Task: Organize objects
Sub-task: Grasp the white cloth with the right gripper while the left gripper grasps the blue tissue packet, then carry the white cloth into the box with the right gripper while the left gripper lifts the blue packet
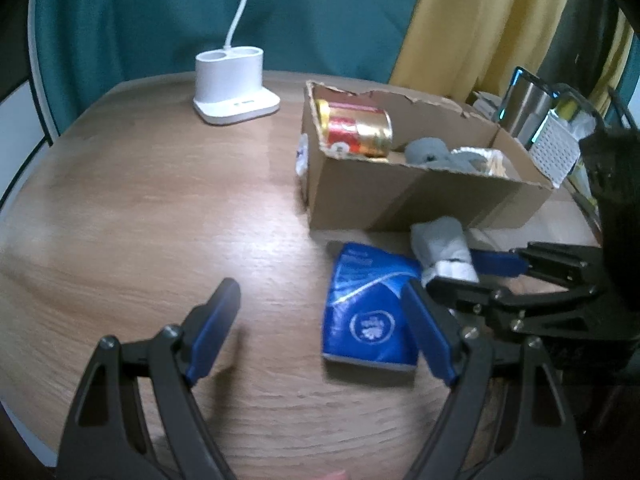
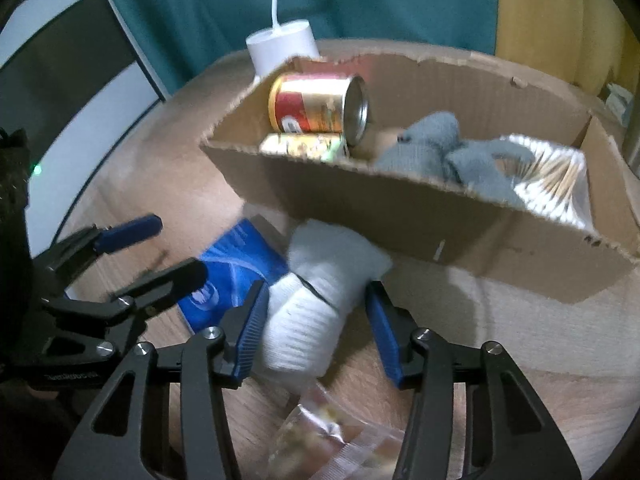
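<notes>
Lying on the wooden tabletop just in front of the cardboard box, a rolled white sock sits between the right gripper's wide fingers, the left gripper open beside a blue packet.

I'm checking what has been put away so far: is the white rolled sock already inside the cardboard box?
No. The white rolled sock lies on the table in front of the cardboard box, between the open right gripper's fingers.
</notes>
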The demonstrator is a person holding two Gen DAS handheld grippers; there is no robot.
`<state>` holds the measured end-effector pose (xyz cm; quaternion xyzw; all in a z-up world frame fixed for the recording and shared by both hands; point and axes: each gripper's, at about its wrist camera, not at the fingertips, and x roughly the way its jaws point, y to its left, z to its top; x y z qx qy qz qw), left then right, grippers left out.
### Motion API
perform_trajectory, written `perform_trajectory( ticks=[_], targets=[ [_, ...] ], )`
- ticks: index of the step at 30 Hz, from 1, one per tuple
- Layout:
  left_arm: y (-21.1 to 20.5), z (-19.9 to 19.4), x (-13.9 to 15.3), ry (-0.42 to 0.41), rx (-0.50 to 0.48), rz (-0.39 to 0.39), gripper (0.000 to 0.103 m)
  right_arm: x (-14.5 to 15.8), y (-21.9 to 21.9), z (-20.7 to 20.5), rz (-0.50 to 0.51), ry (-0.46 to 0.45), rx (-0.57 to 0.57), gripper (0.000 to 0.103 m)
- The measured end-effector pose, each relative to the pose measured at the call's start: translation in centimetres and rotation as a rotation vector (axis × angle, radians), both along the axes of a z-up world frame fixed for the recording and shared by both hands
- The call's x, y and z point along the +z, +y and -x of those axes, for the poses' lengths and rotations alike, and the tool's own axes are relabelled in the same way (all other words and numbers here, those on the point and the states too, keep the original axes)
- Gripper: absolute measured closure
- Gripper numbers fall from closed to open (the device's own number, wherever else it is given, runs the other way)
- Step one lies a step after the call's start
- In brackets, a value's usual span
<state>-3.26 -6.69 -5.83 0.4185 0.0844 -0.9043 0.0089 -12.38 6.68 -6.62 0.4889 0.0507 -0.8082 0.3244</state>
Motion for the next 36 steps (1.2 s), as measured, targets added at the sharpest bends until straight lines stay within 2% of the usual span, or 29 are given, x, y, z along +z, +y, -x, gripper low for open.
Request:
perform_trajectory(
  ticks=[1,2,6,19,24,26,29,33,36],
  targets=[
    [0.1,0.0,0.0,-0.003,-0.001,0.001,0.019,0.1,0.1,-0.2,0.004,0.013,0.003,0.051],
    [0.2,0.0,-0.1,-0.006,-0.003,0.003,0.019,0.1,0.2,-0.2,0.015,0.006,0.003,0.057],
    [0.8,0.0,0.0,-0.009,-0.015,0.018,0.019,0.5,0.4,-0.4,0.022,0.019,0.01,0.062],
    [3.7,1.8,-1.3,-0.055,-0.091,0.051,0.019,2.8,4.2,-1.2,0.047,0.084,-0.039,0.062],
    [4.2,2.4,-1.7,-0.06,-0.103,0.086,0.02,3.3,5.8,-1.3,0.055,0.096,-0.063,0.062],
    [4.4,2.5,-1.7,-0.06,-0.115,0.089,0.021,3.5,6.3,-1.2,0.058,0.1,-0.073,0.062],
    [4.9,2.6,-1.6,-0.056,-0.131,0.116,0.038,4.0,6.9,-1.2,0.068,0.109,-0.08,0.062],
    [5.0,2.9,-1.4,-0.062,-0.136,0.097,0.046,4.8,7.4,-1.4,0.08,0.123,-0.077,0.062],
    [5.0,2.7,-0.9,-0.053,-0.135,0.087,0.047,5.3,7.6,-1.4,0.085,0.133,-0.076,0.062]
  ],
)
